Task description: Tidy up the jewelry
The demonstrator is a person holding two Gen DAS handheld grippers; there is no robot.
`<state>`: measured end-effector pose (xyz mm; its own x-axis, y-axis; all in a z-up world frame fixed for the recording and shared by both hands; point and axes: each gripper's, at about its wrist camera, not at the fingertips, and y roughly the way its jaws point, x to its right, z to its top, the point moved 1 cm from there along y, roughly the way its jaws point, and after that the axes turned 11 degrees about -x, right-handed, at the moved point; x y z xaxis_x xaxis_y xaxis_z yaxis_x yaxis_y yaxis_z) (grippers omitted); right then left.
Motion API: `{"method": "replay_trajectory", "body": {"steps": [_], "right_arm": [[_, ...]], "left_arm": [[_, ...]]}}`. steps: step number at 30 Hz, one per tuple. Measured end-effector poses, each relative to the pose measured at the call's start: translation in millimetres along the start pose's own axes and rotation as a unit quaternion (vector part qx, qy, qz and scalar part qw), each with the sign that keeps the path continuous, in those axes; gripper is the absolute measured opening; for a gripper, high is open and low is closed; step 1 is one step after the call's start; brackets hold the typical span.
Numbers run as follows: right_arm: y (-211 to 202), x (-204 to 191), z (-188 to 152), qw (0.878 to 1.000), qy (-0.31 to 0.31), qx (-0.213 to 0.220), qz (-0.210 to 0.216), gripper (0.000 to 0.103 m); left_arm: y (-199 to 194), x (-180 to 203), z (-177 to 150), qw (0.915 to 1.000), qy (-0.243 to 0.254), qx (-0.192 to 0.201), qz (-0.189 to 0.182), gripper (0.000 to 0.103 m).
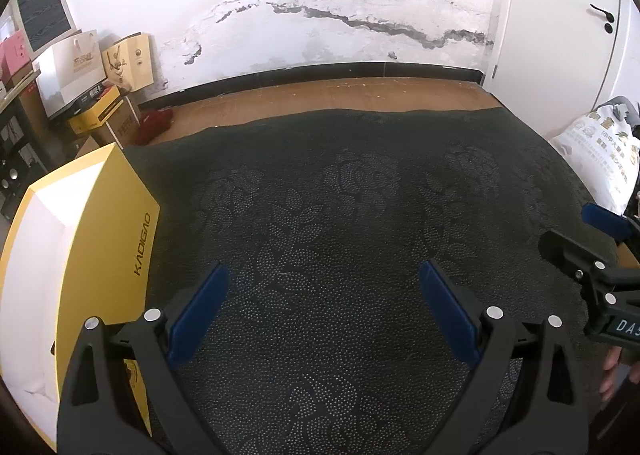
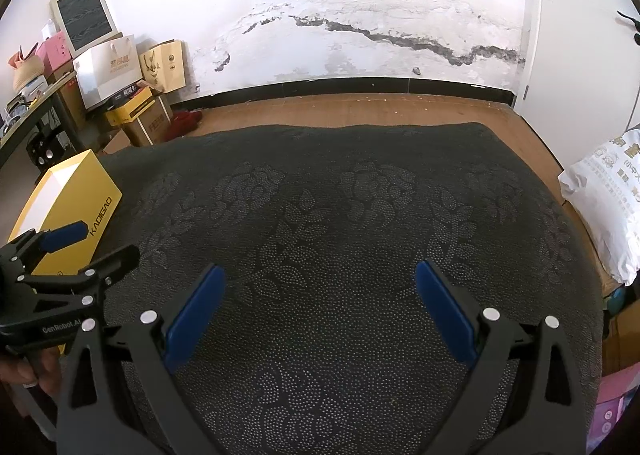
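Note:
A yellow open box with a white inside and "KADIGAO" printed on its side stands at the left edge of a dark dotted floral cloth; it also shows in the right wrist view. My left gripper is open and empty above the cloth, just right of the box. My right gripper is open and empty over the middle of the cloth. Each gripper shows at the edge of the other's view: the right one and the left one. No jewelry is visible.
Beyond the cloth is a wooden floor and a peeling white wall. Stacked cartons and gift bags stand at the far left. A white printed sack lies at the right edge, beside a white door.

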<state>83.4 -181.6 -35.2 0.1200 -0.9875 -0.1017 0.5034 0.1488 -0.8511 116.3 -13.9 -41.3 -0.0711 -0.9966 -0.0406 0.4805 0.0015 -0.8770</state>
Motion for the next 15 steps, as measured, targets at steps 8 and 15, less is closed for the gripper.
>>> {"method": "replay_trajectory", "body": {"steps": [8,15], "right_arm": [[1.1,-1.4,0.5,1.0,-0.001,0.001,0.0,0.093],[0.9,-0.3,0.4,1.0,-0.001,0.001,0.0,0.093]], "left_arm": [[0.7,-0.6,0.8,1.0,-0.002,0.0,0.0,0.093],[0.8,-0.6,0.6,1.0,0.0,-0.001,0.0,0.093]]}}
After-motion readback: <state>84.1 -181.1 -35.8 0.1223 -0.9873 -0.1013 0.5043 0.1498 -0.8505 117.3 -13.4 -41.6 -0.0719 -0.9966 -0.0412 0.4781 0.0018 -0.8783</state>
